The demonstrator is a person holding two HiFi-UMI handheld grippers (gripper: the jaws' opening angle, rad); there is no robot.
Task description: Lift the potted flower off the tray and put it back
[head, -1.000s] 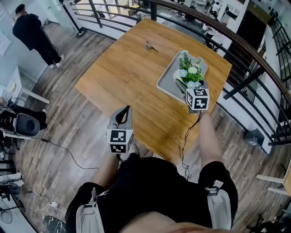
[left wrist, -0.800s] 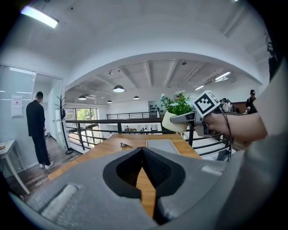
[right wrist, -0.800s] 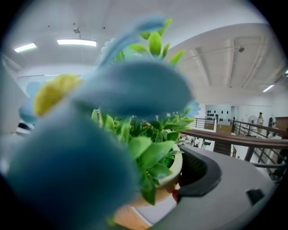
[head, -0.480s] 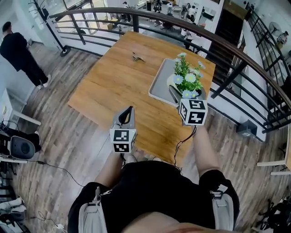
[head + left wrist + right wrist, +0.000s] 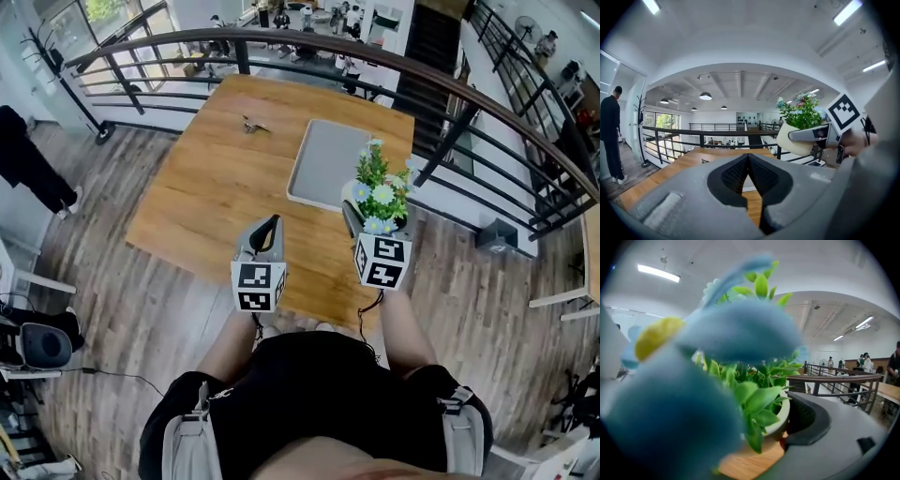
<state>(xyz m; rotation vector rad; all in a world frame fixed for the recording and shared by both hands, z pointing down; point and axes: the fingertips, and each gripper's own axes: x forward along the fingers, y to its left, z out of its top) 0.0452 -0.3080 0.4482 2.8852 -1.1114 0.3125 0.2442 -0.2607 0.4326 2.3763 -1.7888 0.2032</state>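
The right hand-held gripper (image 5: 375, 214) grips the potted flower (image 5: 379, 183) by its pot, jaws set wide. The plant hangs right of frame centre, below the tray (image 5: 323, 164) and apart from it. The left hand-held gripper (image 5: 270, 227) is closed, its 2 jaws touching.

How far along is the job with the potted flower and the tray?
Done: the potted flower is off the tray, which lies bare on the table. In hand: the right gripper holds it in the air. Left to do: setting it back on the tray. The left gripper is shut and empty.
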